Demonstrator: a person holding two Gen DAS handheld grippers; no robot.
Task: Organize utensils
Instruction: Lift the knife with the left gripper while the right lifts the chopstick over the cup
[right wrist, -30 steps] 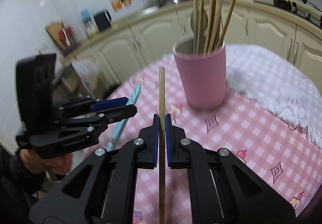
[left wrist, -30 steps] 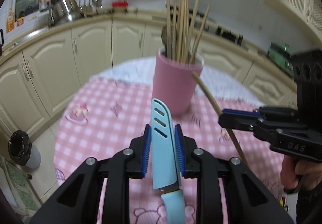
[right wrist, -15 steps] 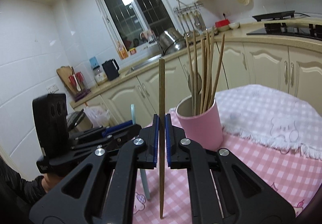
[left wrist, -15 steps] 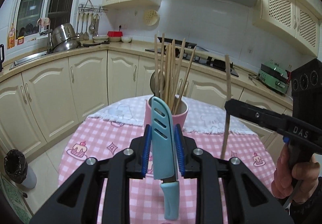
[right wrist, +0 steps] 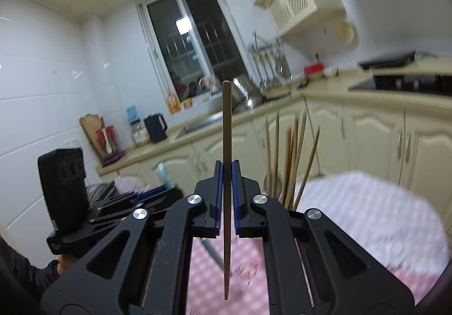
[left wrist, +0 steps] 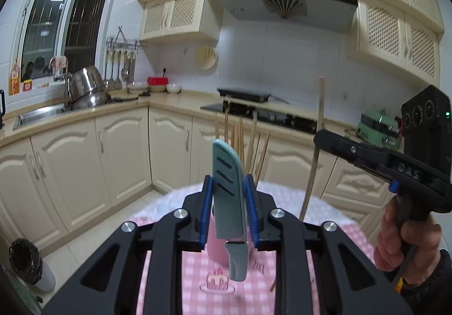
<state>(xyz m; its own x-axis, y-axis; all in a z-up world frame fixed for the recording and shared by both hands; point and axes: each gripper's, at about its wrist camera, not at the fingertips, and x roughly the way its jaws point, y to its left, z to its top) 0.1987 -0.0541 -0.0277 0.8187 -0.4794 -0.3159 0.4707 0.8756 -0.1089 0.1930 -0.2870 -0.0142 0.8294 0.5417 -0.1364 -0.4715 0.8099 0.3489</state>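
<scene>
My left gripper (left wrist: pixel 228 210) is shut on a light blue knife (left wrist: pixel 227 187) in its sheath, blade end up and handle hanging below the jaws. Behind the knife stands the pink cup (left wrist: pixel 216 247), mostly hidden, with several wooden chopsticks (left wrist: pixel 240 142) sticking out of it. My right gripper (right wrist: pixel 226 199) is shut on a single wooden chopstick (right wrist: pixel 226 122) held upright. In the left wrist view the right gripper (left wrist: pixel 320 138) shows at the right, holding that chopstick (left wrist: pixel 319 117) above the table. In the right wrist view the cup's chopsticks (right wrist: pixel 291 162) stand just right of the jaws.
A round table with a pink checked cloth (left wrist: pixel 197 281) and a white fringed cloth (right wrist: pixel 367 202) lies below. Cream kitchen cabinets (left wrist: pixel 118 162), a sink with steel pots (left wrist: pixel 84 88) and a stove (left wrist: pixel 262 114) ring the room. A black-bagged bin (left wrist: pixel 26 264) stands on the floor at left.
Both grippers have risen and tilted up from looking down at the table to nearly level. The cup has dropped low in both views. The knife and the chopstick stay gripped.
</scene>
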